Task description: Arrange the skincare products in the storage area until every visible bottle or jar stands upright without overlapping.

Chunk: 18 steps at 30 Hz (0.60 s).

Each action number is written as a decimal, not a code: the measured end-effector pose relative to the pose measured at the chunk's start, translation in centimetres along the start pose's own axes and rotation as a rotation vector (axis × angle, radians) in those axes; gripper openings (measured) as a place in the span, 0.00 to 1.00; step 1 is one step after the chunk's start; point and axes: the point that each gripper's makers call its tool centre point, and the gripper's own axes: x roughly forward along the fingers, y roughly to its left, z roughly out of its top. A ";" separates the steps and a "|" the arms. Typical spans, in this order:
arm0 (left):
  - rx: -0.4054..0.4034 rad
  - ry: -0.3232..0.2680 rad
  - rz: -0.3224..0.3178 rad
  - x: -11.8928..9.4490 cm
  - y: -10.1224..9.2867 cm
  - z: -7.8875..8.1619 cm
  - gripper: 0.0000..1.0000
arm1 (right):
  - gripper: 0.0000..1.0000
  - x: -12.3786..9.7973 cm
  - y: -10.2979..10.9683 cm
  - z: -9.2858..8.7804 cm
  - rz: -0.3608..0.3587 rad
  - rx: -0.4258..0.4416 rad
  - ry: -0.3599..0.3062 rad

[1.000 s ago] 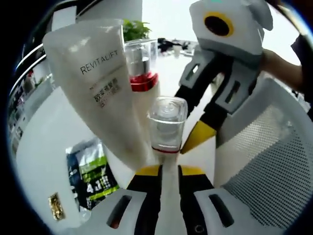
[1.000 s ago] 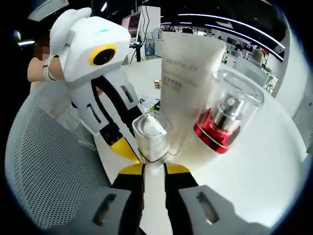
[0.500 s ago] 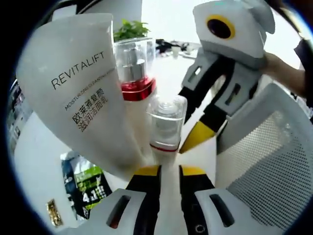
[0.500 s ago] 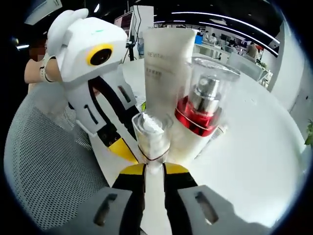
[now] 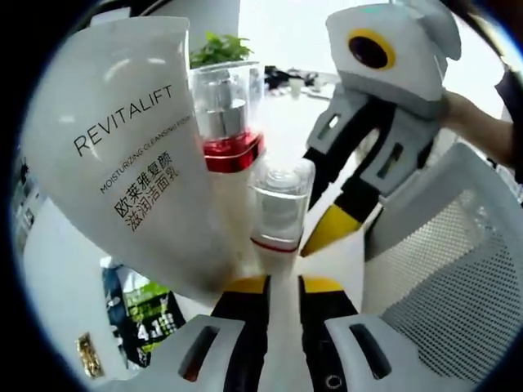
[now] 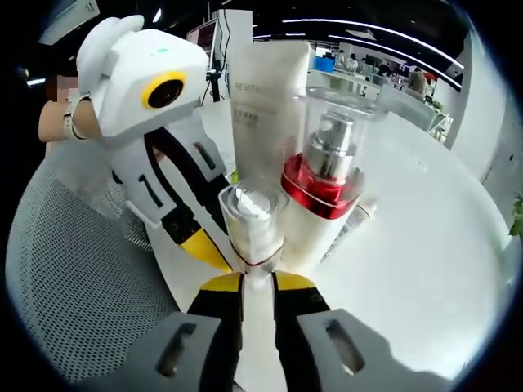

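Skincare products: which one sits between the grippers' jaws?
The small clear-capped bottle with the thin red ring; the red-collared pump bottle and white REVITALIFT tube stand behind it.

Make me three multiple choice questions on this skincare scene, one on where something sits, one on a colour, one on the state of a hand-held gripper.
1. In the right gripper view, where does the mesh basket stand relative to the bottles?
A. on their left
B. on their right
C. behind them

2. What colour is the collar under the clear cap of the pump bottle?
A. blue
B. red
C. green

3. What is the right hand-held gripper doing?
A. hanging open above the table
B. shut on the Revitalift tube
C. shut on the small clear-capped bottle

Answers:
1 A, the mesh basket lies at the left of that view.
2 B, the pump bottle has a red band.
3 C, the right hand-held gripper has its yellow tips pressed on the small clear-capped bottle; the Revitalift tube stands free.
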 end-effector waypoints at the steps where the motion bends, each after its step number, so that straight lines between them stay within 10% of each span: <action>1: 0.000 0.000 0.002 0.0 0.0 0.0 0.10 | 0.13 0.0 0.0 0.0 0.001 0.000 -0.001; 18: -0.040 0.002 0.081 -3.3 0.8 -1.4 0.12 | 0.16 -2.4 -0.2 0.8 -0.047 -0.001 -0.023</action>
